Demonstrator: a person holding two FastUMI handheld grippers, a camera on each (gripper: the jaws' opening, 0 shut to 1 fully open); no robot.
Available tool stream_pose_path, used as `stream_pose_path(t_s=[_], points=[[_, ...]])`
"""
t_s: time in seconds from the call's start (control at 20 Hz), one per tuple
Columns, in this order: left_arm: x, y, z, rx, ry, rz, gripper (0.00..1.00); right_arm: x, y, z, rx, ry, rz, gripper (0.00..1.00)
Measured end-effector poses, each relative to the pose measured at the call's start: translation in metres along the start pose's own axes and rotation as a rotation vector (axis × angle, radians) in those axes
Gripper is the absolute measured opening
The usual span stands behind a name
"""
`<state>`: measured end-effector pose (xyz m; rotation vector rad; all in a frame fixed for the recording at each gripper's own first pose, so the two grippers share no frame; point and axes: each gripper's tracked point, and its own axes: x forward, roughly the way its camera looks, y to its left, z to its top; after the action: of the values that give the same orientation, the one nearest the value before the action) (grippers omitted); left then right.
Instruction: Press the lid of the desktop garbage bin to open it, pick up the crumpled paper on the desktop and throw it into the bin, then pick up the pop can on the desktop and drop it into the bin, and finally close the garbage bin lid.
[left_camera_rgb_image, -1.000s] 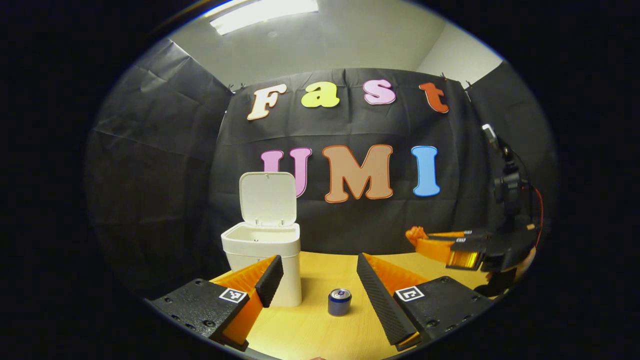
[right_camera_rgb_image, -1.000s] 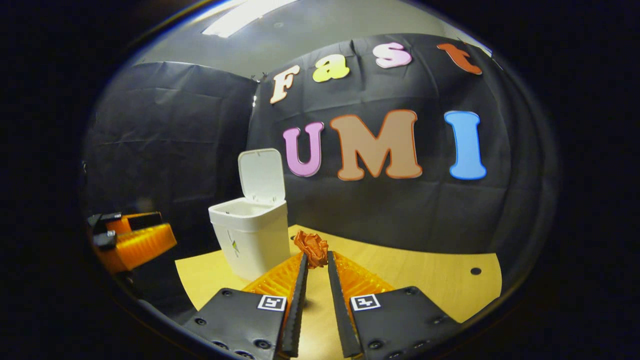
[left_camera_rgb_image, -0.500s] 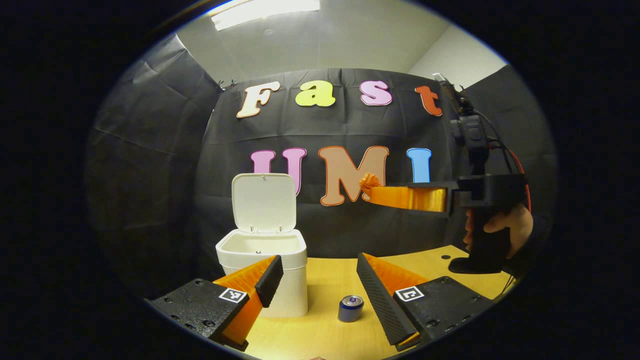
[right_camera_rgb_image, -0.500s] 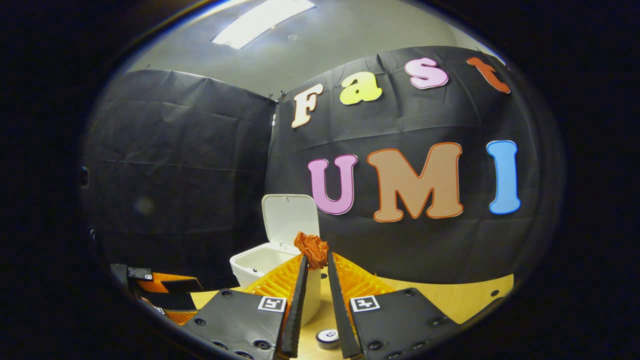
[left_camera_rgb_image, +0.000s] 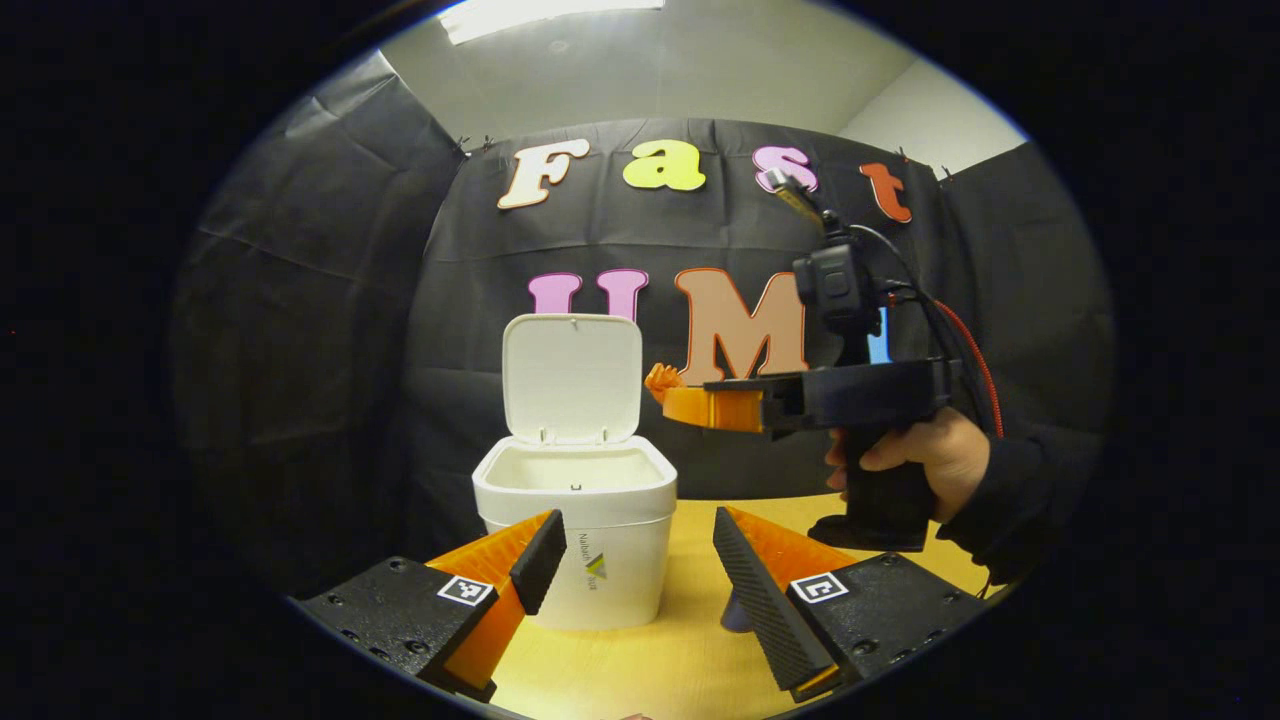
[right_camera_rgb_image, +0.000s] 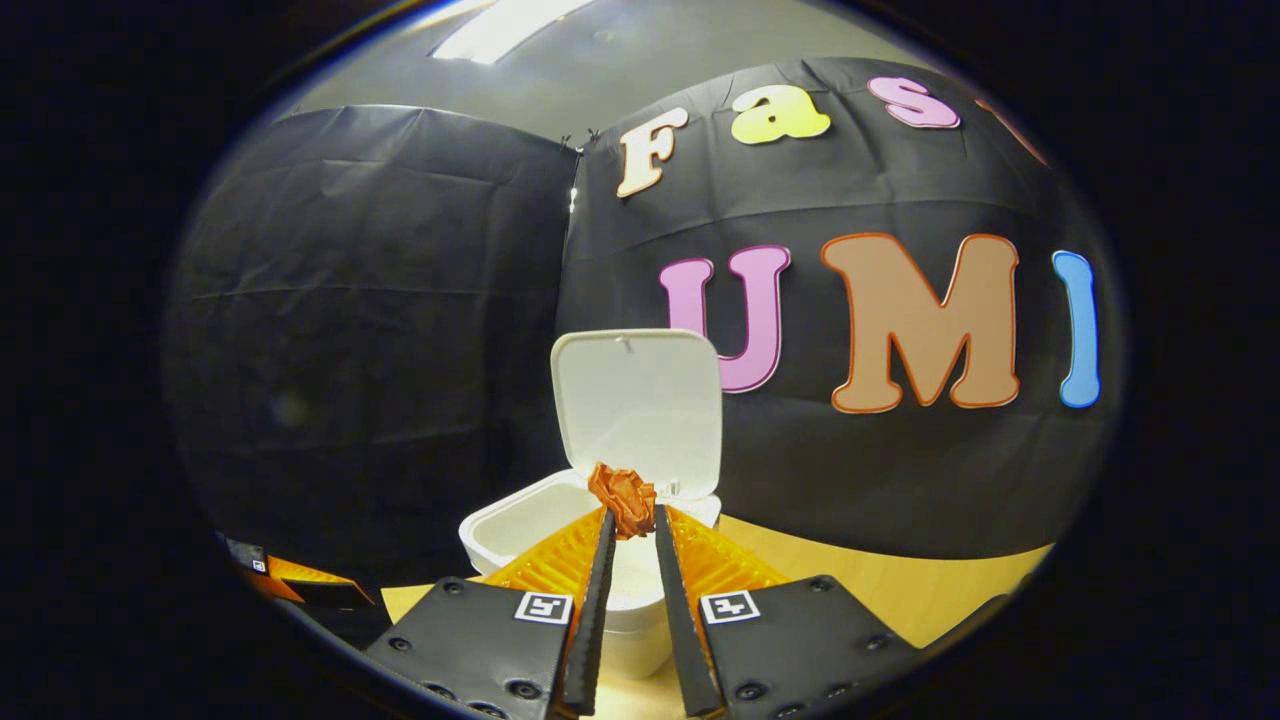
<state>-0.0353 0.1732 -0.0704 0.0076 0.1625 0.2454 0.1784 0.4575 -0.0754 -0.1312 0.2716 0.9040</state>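
Observation:
The white bin (left_camera_rgb_image: 575, 530) stands on the wooden table with its lid (left_camera_rgb_image: 572, 378) upright and open. My left gripper (left_camera_rgb_image: 630, 560) is open just in front of the bin, with nothing between its fingers. The pop can (left_camera_rgb_image: 733, 612) peeks out behind its right finger. A hand (left_camera_rgb_image: 915, 455) holds my right gripper (left_camera_rgb_image: 672, 400) in the air, right of the lid. It is shut on the orange crumpled paper (left_camera_rgb_image: 660, 378). In the right gripper view the paper (right_camera_rgb_image: 622, 497) sits at the tips of the right gripper (right_camera_rgb_image: 630, 520), over the near rim of the bin (right_camera_rgb_image: 500, 535), with the lid (right_camera_rgb_image: 640, 400) behind.
The wooden table (left_camera_rgb_image: 680, 665) runs back to the black cloth wall. A dark sleeve (left_camera_rgb_image: 1010, 500) reaches in from the right. The left gripper (right_camera_rgb_image: 290, 582) shows low at the left of the right gripper view. Bare tabletop (right_camera_rgb_image: 880, 590) lies right of the bin.
My right gripper has carried the paper left and up, from off the bin's right side to its open top. The left gripper stays open; the can is now mostly hidden behind its finger.

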Motion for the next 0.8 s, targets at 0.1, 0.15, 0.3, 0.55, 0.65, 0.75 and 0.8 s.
stream_pose_path(t_s=[0.1, 0.15, 0.3, 0.55, 0.65, 0.75, 0.8], points=[[0.000, 0.012, -0.006, 0.000, 0.007, 0.007, 0.92, 0.018, 0.006, -0.013, -0.010, 0.038, -0.005, 0.34], [-0.001, 0.016, -0.008, -0.001, 0.011, 0.010, 0.92, 0.027, 0.007, -0.017, -0.014, 0.053, -0.011, 0.33], [-0.002, 0.026, -0.016, -0.011, 0.028, 0.014, 0.92, 0.044, 0.011, -0.033, -0.033, 0.090, -0.026, 0.35], [0.000, 0.031, -0.019, -0.034, 0.023, 0.006, 0.92, 0.050, 0.005, -0.048, -0.065, 0.131, -0.072, 0.62], [0.000, 0.030, -0.018, -0.040, 0.011, -0.002, 0.92, 0.041, 0.002, -0.038, -0.081, 0.103, -0.099, 0.76], [0.002, 0.027, -0.015, -0.040, -0.005, -0.010, 0.92, 0.018, -0.006, -0.019, -0.095, 0.034, -0.131, 0.98], [0.006, 0.024, -0.013, -0.041, -0.011, -0.015, 0.92, 0.004, -0.011, -0.007, -0.096, -0.003, -0.150, 0.97]])
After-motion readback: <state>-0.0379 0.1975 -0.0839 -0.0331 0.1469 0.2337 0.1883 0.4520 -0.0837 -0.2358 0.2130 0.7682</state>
